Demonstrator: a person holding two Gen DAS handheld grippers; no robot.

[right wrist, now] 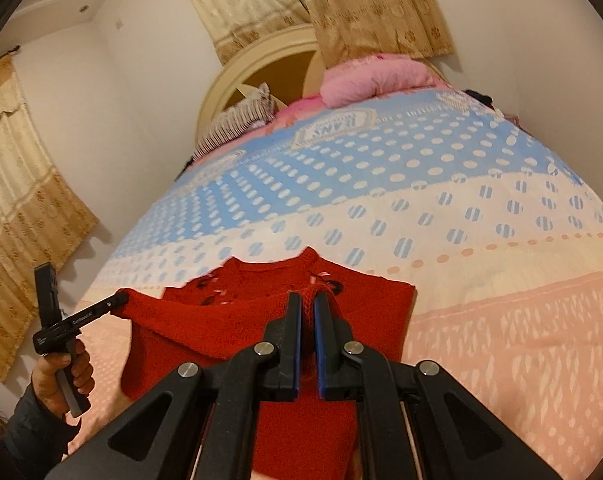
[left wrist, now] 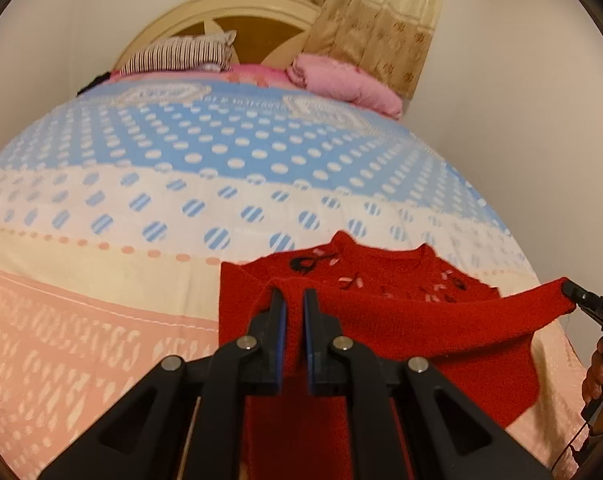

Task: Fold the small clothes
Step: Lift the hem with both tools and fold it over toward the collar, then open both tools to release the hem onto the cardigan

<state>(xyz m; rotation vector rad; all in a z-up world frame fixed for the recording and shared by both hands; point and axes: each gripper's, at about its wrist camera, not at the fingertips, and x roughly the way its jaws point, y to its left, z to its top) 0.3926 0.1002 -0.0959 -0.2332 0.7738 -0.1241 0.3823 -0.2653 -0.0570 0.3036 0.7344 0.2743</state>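
The red knit sweater (left wrist: 441,320) lies near the bed's (left wrist: 101,280) foot edge, its hem lifted. Left gripper (left wrist: 294,300) and right gripper (right wrist: 307,304) are each clamped nearly closed on a hem corner. The soft, light, stretchy knit will likely sag between grips, so hold the corners.

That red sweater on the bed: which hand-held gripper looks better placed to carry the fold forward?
Neither clearly. The left hand-held gripper and the right hand-held gripper each pinch one end of the lifted edge of the red sweater, stretched between them above its neckline. The fold probably needs both moving together.

Black claws (left wrist: 295,304), silver screws, blue pads.
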